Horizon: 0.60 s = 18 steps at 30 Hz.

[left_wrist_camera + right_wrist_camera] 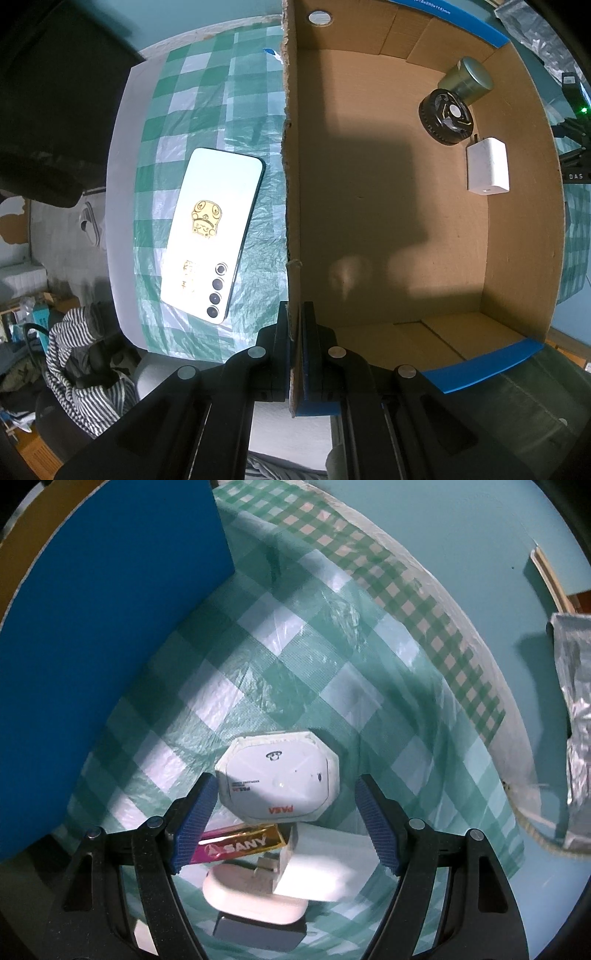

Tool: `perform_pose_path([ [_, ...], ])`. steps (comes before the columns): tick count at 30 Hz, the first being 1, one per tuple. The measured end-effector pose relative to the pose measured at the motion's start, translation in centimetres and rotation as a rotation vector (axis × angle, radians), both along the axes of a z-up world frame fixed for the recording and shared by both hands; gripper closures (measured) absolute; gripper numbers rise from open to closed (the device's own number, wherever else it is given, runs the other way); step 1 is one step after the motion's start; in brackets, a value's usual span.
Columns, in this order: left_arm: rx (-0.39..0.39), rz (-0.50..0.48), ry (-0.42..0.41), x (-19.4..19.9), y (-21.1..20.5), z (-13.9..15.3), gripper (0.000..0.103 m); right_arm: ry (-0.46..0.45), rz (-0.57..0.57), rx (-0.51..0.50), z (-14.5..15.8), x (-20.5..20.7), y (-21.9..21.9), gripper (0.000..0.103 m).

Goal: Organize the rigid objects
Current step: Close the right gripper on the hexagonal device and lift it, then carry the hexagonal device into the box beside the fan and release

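In the left wrist view, a cardboard box (388, 221) sits on the checked tablecloth (207, 103), with a phone (212, 232) lying just left of its wall. Inside the box, toward the far right corner, a tin (471, 79), a round fan (447, 116) and a charger block (487, 168) sit in a row, close together. In the right wrist view, an octagonal device (277, 779) lies on the cloth right of the box wall (92, 664), with a labelled bar (240, 843), a plug adapter (317, 860) and an oval case (255, 895) clustered nearer the camera.

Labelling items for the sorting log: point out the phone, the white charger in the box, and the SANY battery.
phone (212, 232), left wrist view, middle of its white back, on the cartoon sticker.
white charger (487, 168), left wrist view, centre of its top face.
SANY battery (240, 843), right wrist view, on the printed label.
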State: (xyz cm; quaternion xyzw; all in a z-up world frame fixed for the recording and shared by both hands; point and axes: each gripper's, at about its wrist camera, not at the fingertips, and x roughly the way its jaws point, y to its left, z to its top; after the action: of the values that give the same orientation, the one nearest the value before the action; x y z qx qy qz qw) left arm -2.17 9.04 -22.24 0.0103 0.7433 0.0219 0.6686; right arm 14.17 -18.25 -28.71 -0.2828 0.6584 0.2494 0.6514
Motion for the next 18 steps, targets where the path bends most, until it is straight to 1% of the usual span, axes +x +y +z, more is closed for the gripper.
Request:
perform_pose_path([
  [6, -0.001, 0.005, 0.001, 0.0, 0.1, 0.0, 0.099, 0.016, 0.015, -0.016, -1.0, 0.4, 0.4, 0.026],
  [10, 0.001, 0.007, 0.0, -0.1, 0.0, 0.0, 0.099, 0.025, 0.003, -0.023, -1.6, 0.4, 0.5, 0.026],
  [14, -0.001, 0.008, 0.0, -0.1, 0.0, 0.0, 0.099, 0.031, -0.008, -0.015, -1.7, 0.5, 0.6, 0.031],
  [18, -0.001, 0.005, 0.001, 0.0, 0.0, 0.0, 0.099, 0.036, -0.02, -0.016, -1.8, 0.5, 0.6, 0.031],
])
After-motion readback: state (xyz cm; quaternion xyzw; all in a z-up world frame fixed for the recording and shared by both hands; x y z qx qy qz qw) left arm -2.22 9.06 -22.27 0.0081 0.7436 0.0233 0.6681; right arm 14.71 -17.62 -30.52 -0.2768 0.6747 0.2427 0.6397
